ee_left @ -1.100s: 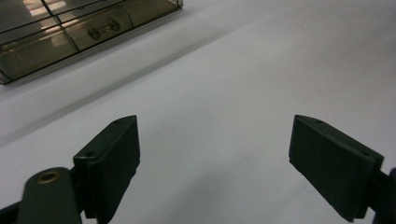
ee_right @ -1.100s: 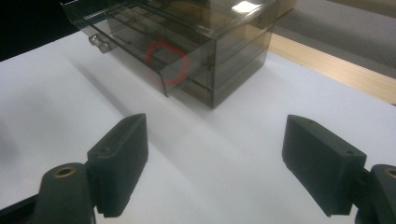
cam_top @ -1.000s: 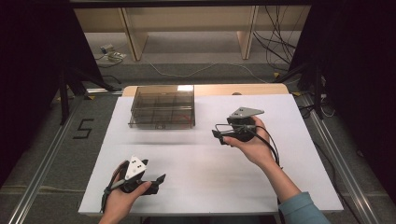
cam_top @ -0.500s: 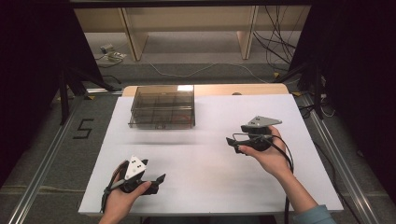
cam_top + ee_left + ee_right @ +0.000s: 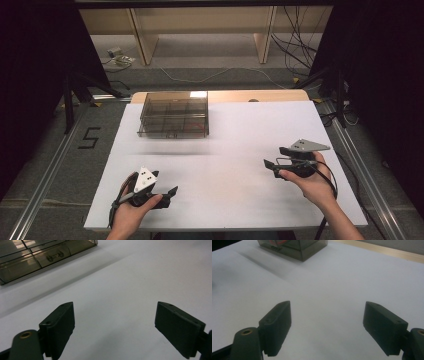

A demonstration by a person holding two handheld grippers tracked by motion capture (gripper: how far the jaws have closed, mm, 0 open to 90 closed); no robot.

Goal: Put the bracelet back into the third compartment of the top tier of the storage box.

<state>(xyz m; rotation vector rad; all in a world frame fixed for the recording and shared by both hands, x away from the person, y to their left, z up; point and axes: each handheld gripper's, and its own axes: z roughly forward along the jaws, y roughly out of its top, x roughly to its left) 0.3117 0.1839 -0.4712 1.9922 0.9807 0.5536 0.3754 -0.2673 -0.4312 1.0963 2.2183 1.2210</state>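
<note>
On my table (image 5: 240, 125), the compartment box (image 5: 174, 114) sits far-left, left gripper (image 5: 167, 195) near-left, right gripper (image 5: 272, 162) right, well apart.

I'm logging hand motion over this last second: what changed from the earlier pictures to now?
The right gripper drew back from beside the clear compartment box toward the table's near right side, jaws open, holding nothing. The left gripper, open too, and the box stayed put.

Smoky translucent box (image 5: 174, 114) on white table (image 5: 240, 175); black tools, grey plates.
</note>
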